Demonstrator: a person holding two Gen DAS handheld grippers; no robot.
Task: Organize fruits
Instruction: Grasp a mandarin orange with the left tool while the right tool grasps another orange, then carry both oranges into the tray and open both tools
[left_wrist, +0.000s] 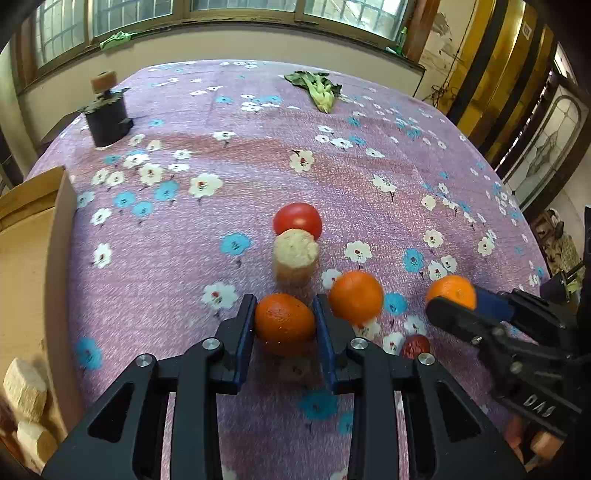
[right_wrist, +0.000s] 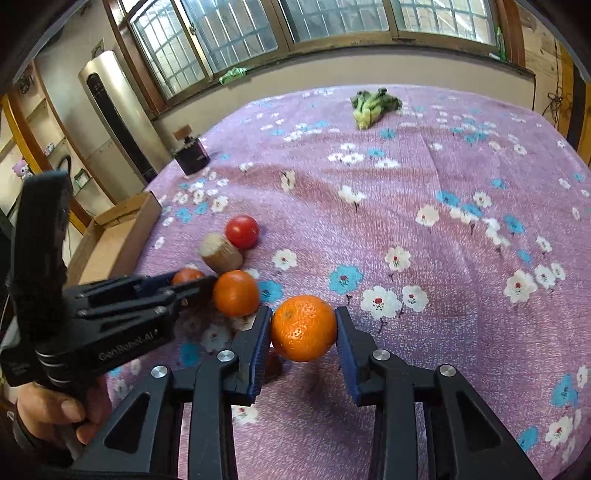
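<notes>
My left gripper (left_wrist: 284, 314) is shut on an orange (left_wrist: 285, 322), held just above the cloth; it also shows in the right wrist view (right_wrist: 186, 276). My right gripper (right_wrist: 303, 326) is shut on another orange (right_wrist: 303, 328), seen too in the left wrist view (left_wrist: 451, 291). A third orange (left_wrist: 356, 295) lies loose on the cloth between them (right_wrist: 235, 292). A red tomato (left_wrist: 297, 219) and a beige corn-cob piece (left_wrist: 295, 256) sit just beyond. A small dark red fruit (left_wrist: 416, 346) lies near the left gripper's right finger.
A cardboard box (left_wrist: 55, 236) stands at the left edge, with cob pieces (left_wrist: 24, 395) inside. A dark pot (left_wrist: 107, 118) sits at the back left and a leafy green vegetable (left_wrist: 317, 88) at the back. The table has a purple flowered cloth (left_wrist: 332, 177).
</notes>
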